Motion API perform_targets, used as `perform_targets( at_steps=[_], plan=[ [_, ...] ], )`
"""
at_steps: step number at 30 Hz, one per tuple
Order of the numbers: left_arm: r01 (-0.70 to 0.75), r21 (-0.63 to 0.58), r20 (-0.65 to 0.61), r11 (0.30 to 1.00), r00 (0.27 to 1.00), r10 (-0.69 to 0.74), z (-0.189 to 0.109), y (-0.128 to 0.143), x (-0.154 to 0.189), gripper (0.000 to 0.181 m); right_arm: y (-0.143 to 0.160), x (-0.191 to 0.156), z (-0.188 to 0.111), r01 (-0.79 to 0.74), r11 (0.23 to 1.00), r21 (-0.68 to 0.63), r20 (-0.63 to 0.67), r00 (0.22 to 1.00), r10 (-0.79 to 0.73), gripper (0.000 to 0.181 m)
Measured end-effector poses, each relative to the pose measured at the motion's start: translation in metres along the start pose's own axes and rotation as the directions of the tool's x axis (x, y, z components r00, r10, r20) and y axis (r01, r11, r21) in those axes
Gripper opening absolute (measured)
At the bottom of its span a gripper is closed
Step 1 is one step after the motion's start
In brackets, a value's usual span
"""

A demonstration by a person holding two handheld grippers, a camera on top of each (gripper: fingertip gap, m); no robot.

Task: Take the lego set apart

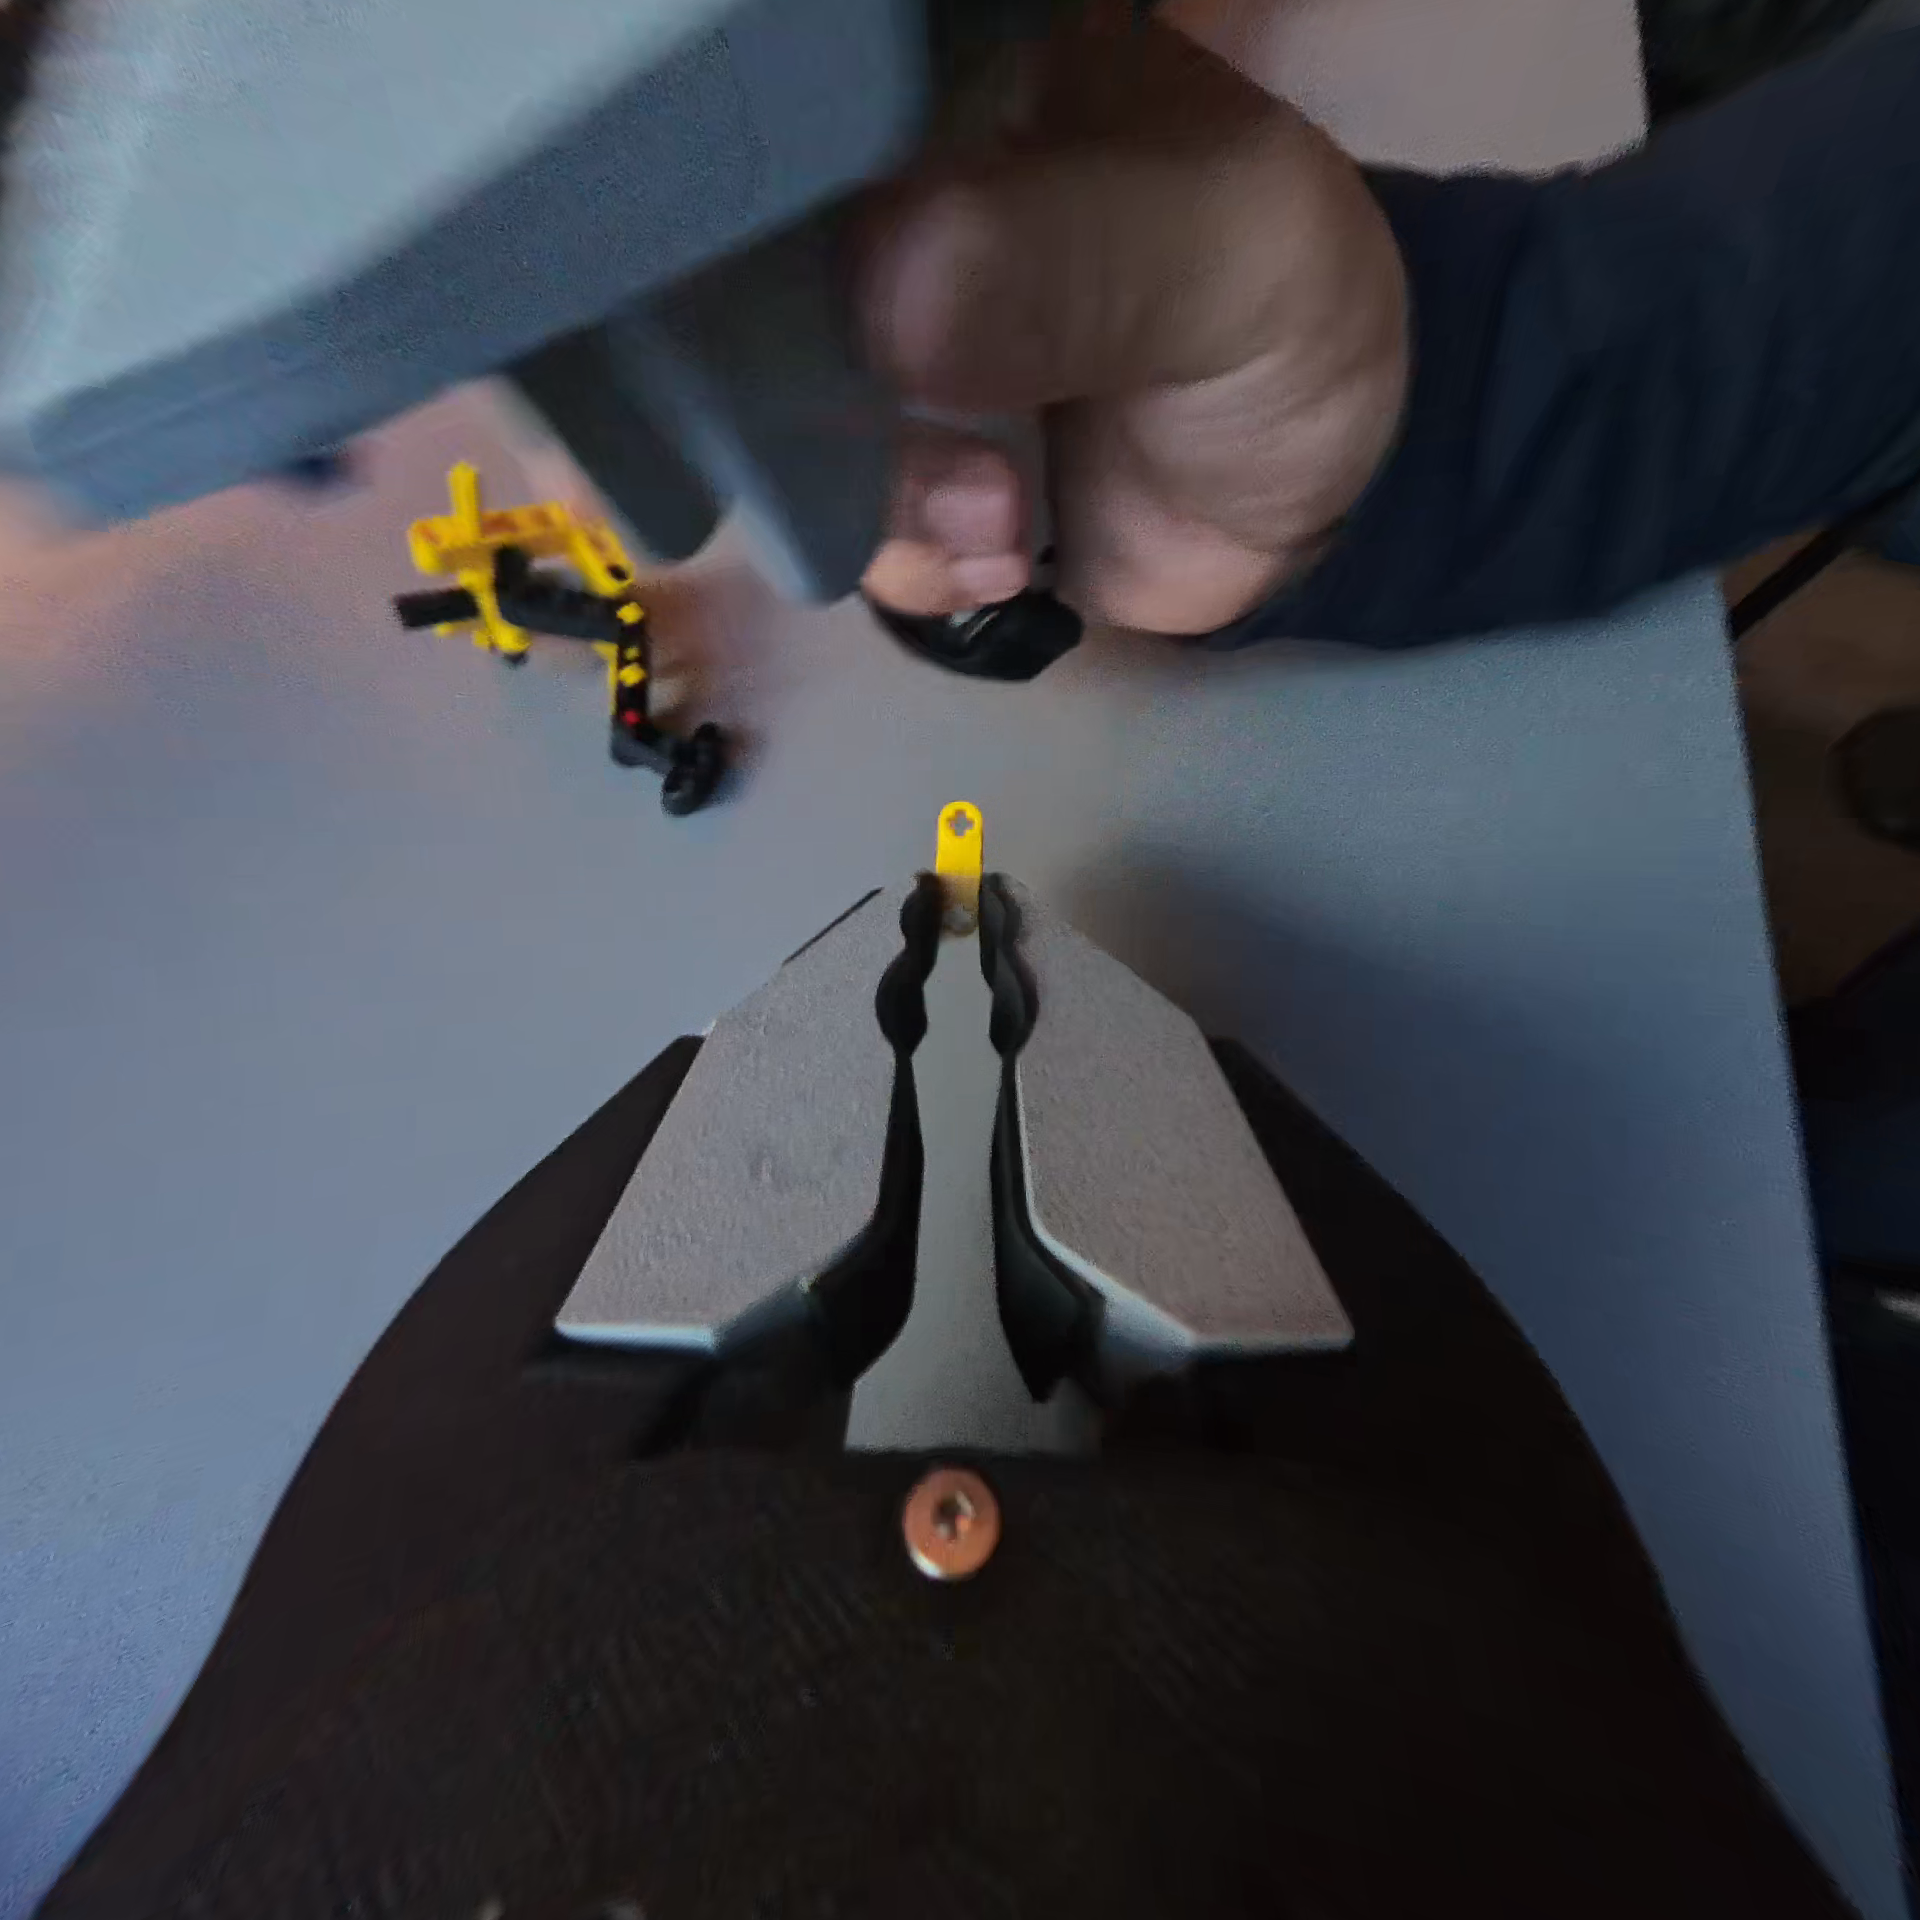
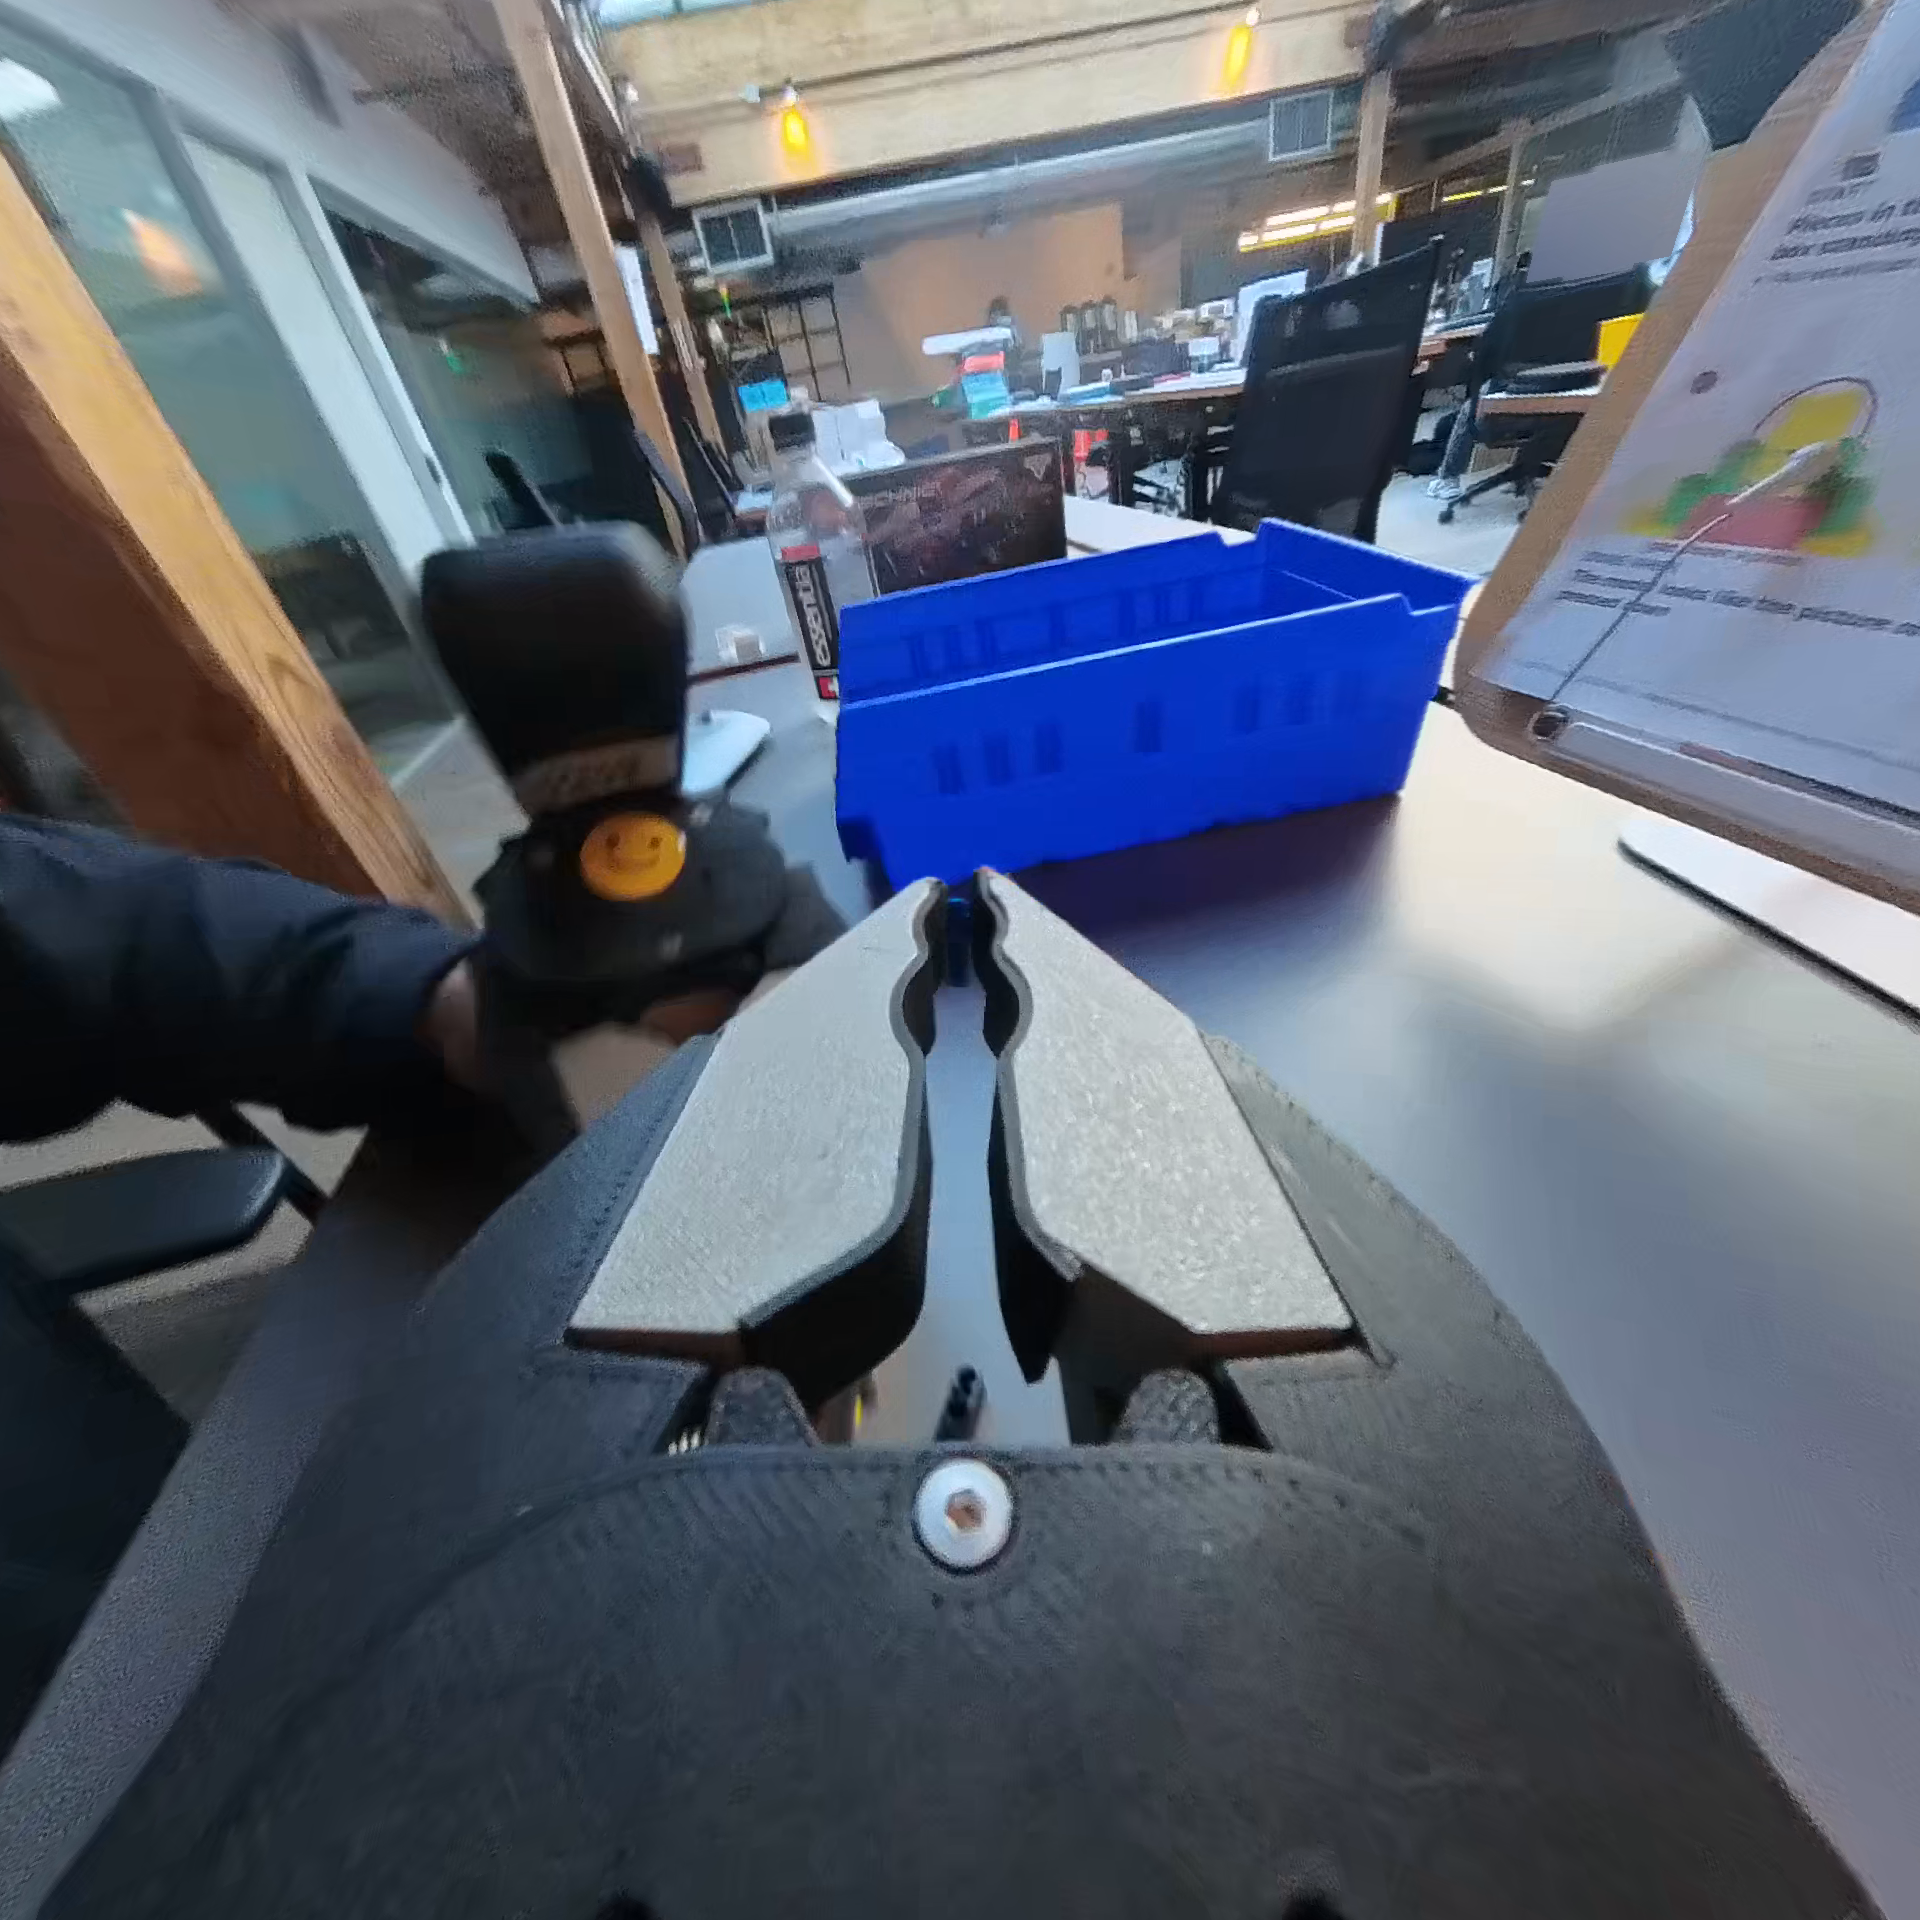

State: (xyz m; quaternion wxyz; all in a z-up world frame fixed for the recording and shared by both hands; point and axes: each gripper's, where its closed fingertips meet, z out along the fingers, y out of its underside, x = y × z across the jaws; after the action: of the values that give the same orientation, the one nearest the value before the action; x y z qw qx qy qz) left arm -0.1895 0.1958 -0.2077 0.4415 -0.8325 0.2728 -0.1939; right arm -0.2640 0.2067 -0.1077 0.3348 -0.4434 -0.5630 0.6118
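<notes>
Left gripper (image 1: 958, 896) pinching small yellow lego piece (image 1: 958, 847) at fingertips, above grey table (image 1: 1351, 935). Right gripper (image 2: 961, 914) clamped on small blue pin (image 2: 957, 940). Remaining lego set (image 1: 551, 613) lying apart on table.

**Two wrist cameras, one desk, opposite outlooks**

The left wrist view looks steeply down along its own fingers at the pale tabletop (image 1: 1351, 935), close above it, with the right hand (image 1: 1122, 395) looming blurred across the top. The right wrist view sits low and looks nearly level across the same table (image 2: 1455, 1039) toward a blue bin (image 2: 1132, 707) and the office beyond. They share probably only the tabletop.
</notes>
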Motion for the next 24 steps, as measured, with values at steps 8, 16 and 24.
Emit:
perform_targets(
  at_steps=[8,16,24],
  plan=[
    [0.139,0.091,-0.082,0.986,0.988,-0.132,-0.017,-0.007,-0.008,0.005,0.03,-0.004,-0.031,-0.127,0.983,-0.129,0.083,0.987,0.138,0.001],
    [0.087,0.058,-0.012,0.995,0.996,-0.086,-0.019,0.0,-0.014,0.005,0.046,0.031,-0.076,-0.287,0.938,-0.195,0.014,0.955,0.295,0.001],
    [0.078,0.05,0.006,0.996,0.997,-0.078,-0.017,0.001,-0.014,0.005,0.053,0.067,-0.118,-0.224,0.94,-0.258,-0.127,0.972,0.197,0.001]
  ],
)
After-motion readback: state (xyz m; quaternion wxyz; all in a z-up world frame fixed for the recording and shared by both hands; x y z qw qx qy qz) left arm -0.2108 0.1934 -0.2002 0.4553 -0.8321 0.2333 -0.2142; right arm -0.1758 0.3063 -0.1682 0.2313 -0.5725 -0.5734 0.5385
